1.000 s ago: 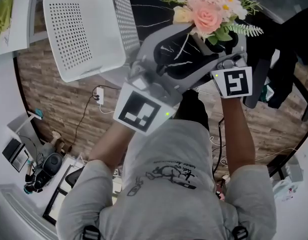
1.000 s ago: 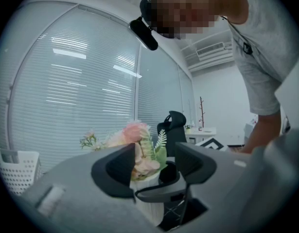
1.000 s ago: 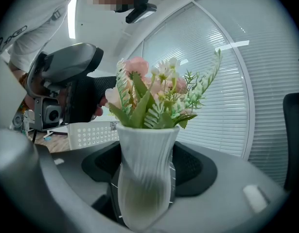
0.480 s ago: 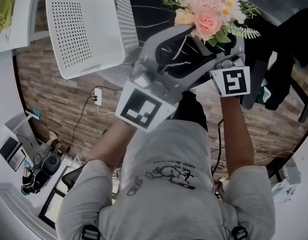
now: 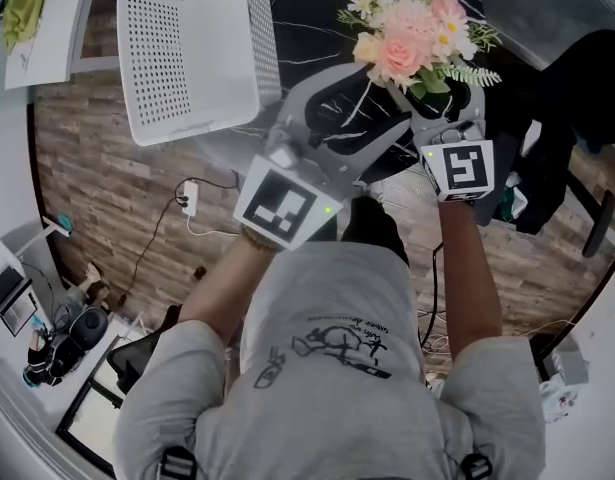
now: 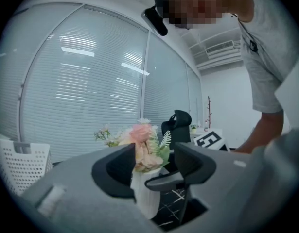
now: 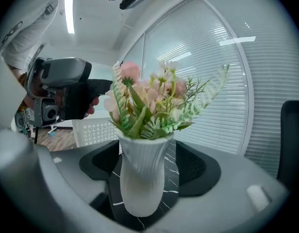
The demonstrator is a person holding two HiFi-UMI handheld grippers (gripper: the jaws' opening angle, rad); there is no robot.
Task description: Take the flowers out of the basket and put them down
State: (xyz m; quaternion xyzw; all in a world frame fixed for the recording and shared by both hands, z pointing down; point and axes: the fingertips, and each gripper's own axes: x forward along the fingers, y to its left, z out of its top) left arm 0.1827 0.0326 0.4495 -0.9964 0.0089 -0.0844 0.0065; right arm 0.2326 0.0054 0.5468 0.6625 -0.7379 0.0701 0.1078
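Note:
Pink and white flowers (image 5: 407,38) stand in a ribbed white vase (image 7: 144,178) on the black marble table (image 5: 307,8), to the right of the white perforated basket (image 5: 192,53). My right gripper (image 5: 442,108) has the vase between its jaws, which have just been opening. A gap shows on each side, so the pads do not press on it. My left gripper (image 5: 352,93) is open and holds nothing. It hangs left of the vase, between vase and basket. In the left gripper view the flowers (image 6: 142,140) show beyond the open left gripper (image 6: 154,166).
The basket lies tipped, its opening towards me, at the table's left end. A black office chair (image 5: 547,98) stands right of the table. Window blinds (image 7: 212,72) close off the far side. Cables and equipment lie on the wooden floor (image 5: 107,198) below.
The head view has shifted slightly, so basket and flowers sit a little differently in the picture. Both grippers and the vase keep their places relative to each other.

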